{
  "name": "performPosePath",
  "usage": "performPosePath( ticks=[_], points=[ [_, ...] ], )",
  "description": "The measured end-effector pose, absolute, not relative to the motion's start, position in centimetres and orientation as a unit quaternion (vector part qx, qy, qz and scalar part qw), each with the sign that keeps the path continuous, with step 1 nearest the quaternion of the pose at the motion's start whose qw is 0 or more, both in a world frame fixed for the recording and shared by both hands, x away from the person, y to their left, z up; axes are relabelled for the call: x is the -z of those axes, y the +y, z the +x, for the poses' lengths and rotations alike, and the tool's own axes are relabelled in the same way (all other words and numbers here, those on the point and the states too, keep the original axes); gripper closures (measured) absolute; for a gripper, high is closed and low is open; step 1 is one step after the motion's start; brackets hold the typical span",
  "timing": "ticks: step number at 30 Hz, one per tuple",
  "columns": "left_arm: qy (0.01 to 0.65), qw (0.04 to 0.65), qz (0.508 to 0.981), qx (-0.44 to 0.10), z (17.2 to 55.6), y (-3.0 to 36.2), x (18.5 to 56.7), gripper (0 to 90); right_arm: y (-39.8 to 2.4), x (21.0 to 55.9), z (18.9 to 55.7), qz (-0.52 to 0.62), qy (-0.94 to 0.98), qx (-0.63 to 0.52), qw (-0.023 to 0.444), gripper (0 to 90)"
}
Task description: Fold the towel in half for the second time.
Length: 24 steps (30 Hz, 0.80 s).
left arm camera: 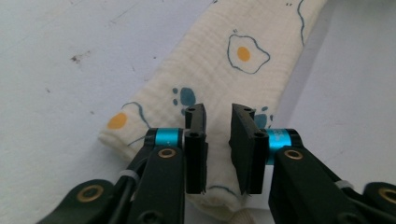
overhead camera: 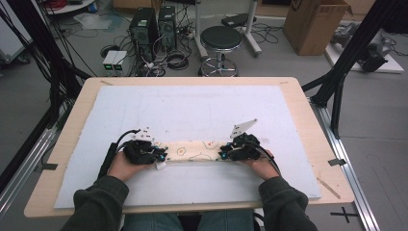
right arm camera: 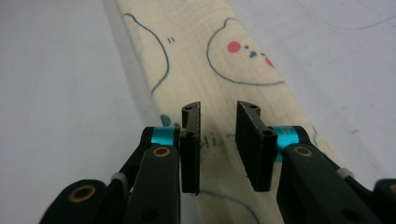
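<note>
High view shows your folded cream cloth (overhead camera: 197,150) lying as a narrow strip on the white mat (overhead camera: 192,110) of the worktop (overhead camera: 308,125); your left hand-held gripper (overhead camera: 161,157) sits at its left end, jaws parted over the fabric; your right hand-held gripper (overhead camera: 223,155) sits at its right end, jaws likewise parted, clamping nothing.

cloth (left arm camera: 219,70) ends under hand-held grippers
</note>
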State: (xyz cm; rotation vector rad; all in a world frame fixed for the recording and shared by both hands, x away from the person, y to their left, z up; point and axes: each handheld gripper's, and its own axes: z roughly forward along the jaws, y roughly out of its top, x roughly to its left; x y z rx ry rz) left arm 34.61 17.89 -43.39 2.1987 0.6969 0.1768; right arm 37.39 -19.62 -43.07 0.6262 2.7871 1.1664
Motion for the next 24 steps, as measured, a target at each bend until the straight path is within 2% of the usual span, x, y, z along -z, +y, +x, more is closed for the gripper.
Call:
performPosePath(
  ticks=[6, 9, 11, 14, 24],
  points=[
    [0.277, 0.407, 0.868, -0.069, 34.5, 18.4, 43.5, 64.1, -21.6, 43.5, 37.2, 0.209, 0.899, -0.384, 0.036, 65.6],
    [0.277, 0.431, 0.856, -0.07, 34.6, 18.6, 43.0, 56.1, -21.9, 43.4, 37.2, 0.209, 0.897, -0.388, 0.04, 60.5],
    [0.283, 0.45, 0.844, -0.07, 34.7, 19.1, 42.7, 54.6, -22.0, 43.0, 37.2, 0.206, 0.89, -0.404, 0.044, 58.1],
    [0.286, 0.439, 0.849, -0.071, 35.2, 19.3, 42.5, 53.3, -22.3, 42.5, 37.4, 0.208, 0.881, -0.421, 0.052, 52.4],
    [0.282, 0.413, 0.863, -0.068, 35.3, 19.4, 43.5, 51.4, -22.8, 43.5, 37.3, 0.205, 0.898, -0.385, 0.064, 47.9]
  ],
)
